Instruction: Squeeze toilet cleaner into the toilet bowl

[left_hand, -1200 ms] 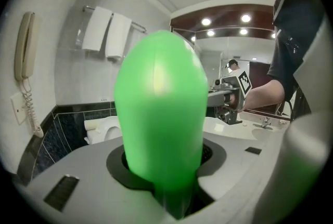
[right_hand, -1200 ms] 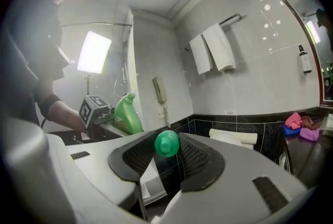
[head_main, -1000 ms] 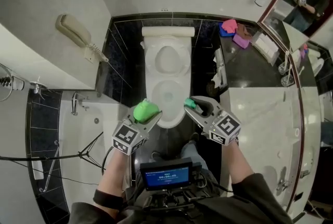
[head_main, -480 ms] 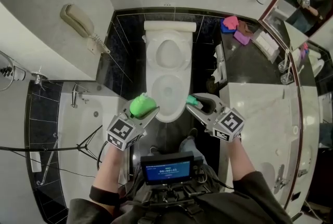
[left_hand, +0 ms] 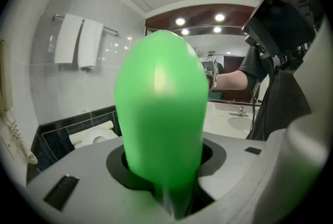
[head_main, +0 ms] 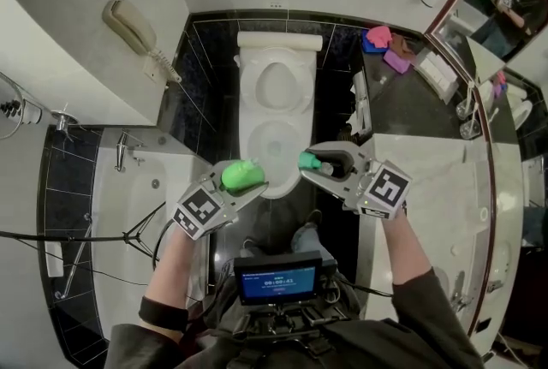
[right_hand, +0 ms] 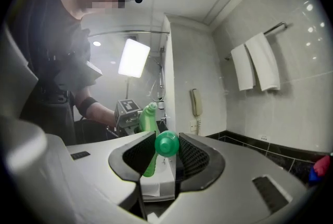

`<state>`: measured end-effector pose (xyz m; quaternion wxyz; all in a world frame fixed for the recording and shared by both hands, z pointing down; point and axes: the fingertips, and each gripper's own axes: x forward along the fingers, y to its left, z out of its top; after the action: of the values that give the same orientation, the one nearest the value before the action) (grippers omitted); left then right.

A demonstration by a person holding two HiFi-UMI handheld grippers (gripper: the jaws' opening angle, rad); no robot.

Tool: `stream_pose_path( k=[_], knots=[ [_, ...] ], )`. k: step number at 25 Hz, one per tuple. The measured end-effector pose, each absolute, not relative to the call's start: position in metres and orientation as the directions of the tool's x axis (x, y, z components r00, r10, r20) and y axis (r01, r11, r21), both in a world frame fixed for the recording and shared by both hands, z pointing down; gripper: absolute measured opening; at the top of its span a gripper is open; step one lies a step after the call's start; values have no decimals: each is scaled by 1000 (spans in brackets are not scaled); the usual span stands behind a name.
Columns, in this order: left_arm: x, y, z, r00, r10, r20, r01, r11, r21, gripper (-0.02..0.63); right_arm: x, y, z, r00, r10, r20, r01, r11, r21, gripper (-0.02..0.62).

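While the fingers of my left gripper [head_main: 244, 181] clamp the rounded, glossy green toilet cleaner bottle [head_main: 242, 175] beside the front rim of the smooth white oval toilet bowl [head_main: 276, 140], the ribbed fingers of my right gripper [head_main: 318, 167] pinch a small round green cap [head_main: 308, 162].

The dark floor [head_main: 329, 112] carries the white toilet [head_main: 277, 89]; the dark counter [head_main: 409, 106] holds what may be pink cloths [head_main: 378, 42].
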<state>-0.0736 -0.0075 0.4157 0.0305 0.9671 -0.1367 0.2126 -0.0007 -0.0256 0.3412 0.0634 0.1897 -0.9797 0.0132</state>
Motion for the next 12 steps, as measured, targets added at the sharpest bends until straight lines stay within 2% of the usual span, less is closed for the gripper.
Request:
stream_pose_path(
  k=[6,12],
  knots=[
    [-65,1,434,876,-166,454,-185,-983,-3,179,-42,-14,312,-965,-160,209,-161,987,14,152],
    [-61,5,445,877,-119,465,-142,-990,13,179,-68,-9,306,-965,-9,261,-2,1000,27,150]
  ],
)
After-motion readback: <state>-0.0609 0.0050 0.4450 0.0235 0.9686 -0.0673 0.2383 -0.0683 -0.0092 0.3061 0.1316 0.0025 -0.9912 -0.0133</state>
